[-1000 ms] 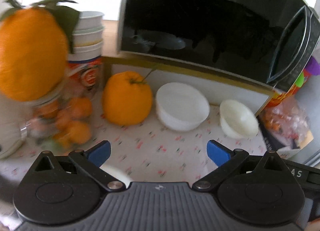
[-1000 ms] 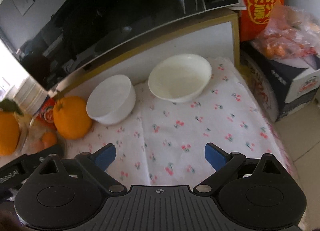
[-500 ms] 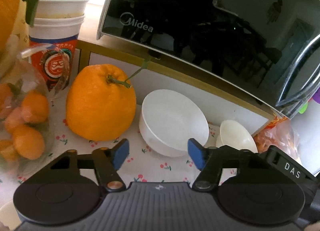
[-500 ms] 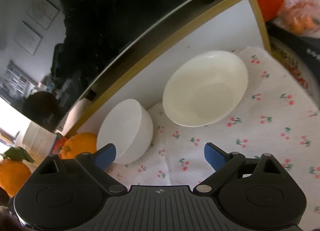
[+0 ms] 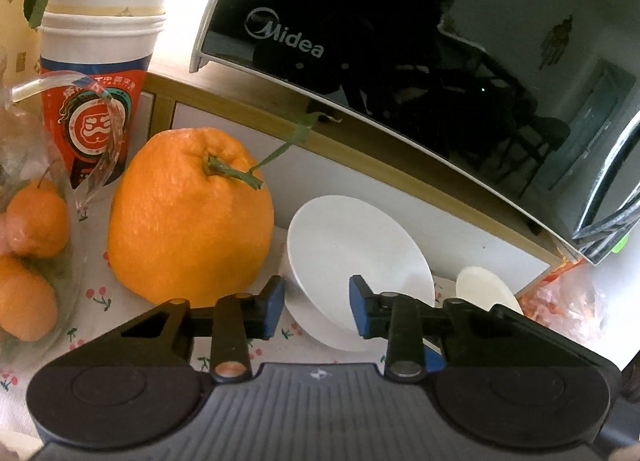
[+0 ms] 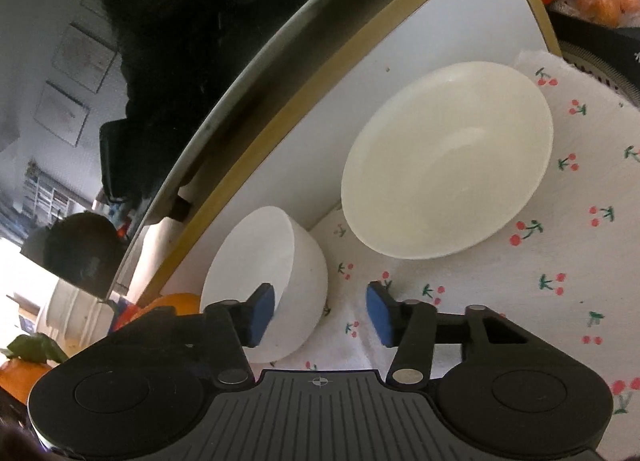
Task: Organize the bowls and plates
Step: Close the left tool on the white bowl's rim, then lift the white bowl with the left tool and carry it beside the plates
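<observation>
A small white bowl [image 5: 356, 261] stands on the cherry-print cloth [image 6: 560, 281] under the microwave shelf; it also shows in the right wrist view [image 6: 276, 281]. A wider cream bowl [image 6: 448, 165] sits to its right, seen small in the left wrist view [image 5: 486, 289]. My left gripper [image 5: 317, 311] is partly open, its pads either side of the white bowl's near left rim, not clamped. My right gripper [image 6: 320, 313] is partly open, its left pad over the white bowl's right side, its right pad over the cloth.
A big orange [image 5: 188, 217] stands just left of the white bowl. A bag of small oranges [image 5: 32, 245] and stacked paper cups [image 5: 96, 61] are further left. The microwave [image 5: 400, 61] overhangs the bowls. A snack bag [image 5: 568, 301] lies at right.
Both grippers have moved forward and down towards the white bowl, and both have narrowed from wide open to partly open. The bowls have not moved.
</observation>
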A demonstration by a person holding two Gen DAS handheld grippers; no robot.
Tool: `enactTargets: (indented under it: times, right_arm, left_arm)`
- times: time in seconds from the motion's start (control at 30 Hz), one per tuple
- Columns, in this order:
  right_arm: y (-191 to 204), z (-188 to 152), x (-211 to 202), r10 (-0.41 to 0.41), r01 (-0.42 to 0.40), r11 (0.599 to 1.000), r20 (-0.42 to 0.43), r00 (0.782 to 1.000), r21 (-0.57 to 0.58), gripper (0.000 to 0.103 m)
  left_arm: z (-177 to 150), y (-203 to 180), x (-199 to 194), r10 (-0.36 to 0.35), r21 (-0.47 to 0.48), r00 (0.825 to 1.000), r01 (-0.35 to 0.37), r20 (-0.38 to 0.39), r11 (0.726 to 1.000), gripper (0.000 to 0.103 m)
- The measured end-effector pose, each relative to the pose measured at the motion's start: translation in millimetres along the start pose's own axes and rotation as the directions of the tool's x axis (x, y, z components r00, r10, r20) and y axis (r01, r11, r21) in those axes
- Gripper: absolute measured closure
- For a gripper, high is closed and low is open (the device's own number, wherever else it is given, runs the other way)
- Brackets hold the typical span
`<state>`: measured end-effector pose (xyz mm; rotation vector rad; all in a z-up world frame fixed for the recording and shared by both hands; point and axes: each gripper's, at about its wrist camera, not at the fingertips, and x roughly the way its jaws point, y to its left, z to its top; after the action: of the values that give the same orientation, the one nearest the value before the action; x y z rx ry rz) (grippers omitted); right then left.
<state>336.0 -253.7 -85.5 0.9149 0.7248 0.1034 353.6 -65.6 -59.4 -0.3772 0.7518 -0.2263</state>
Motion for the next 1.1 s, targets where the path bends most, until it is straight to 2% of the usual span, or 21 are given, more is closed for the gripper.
enactTargets:
  times: [0.17, 0.23, 0.67, 1.1]
  right_arm:
    - [-1, -1, 0, 0.022, -0.023, 1.0, 0.005, 1.0, 0.01, 0.071]
    - [-4, 0, -5, 0.033, -0.033, 0.999, 0.003, 0.999, 0.01, 0.078]
    - [11, 0, -19, 0.011, -0.01, 1.0, 0.016, 1.0, -0.021, 0.079]
    - [33, -1, -78, -0.002, 0.004, 0.998, 0.028, 1.0, -0.067, 0.079]
  left_arm:
    - [2, 6, -8, 0.008, -0.012, 1.0, -0.008, 0.007, 1.0, 0.085]
    - [3, 8, -11, 0.002, -0.007, 1.0, -0.002, 0.009, 1.0, 0.086]
    - [8, -6, -25, 0.003, 0.045, 1.0, -0.004, 0.008, 0.999, 0.088]
    - [9, -20, -72, -0.02, 0.053, 1.0, 0.019, 0.013, 0.998, 0.088]
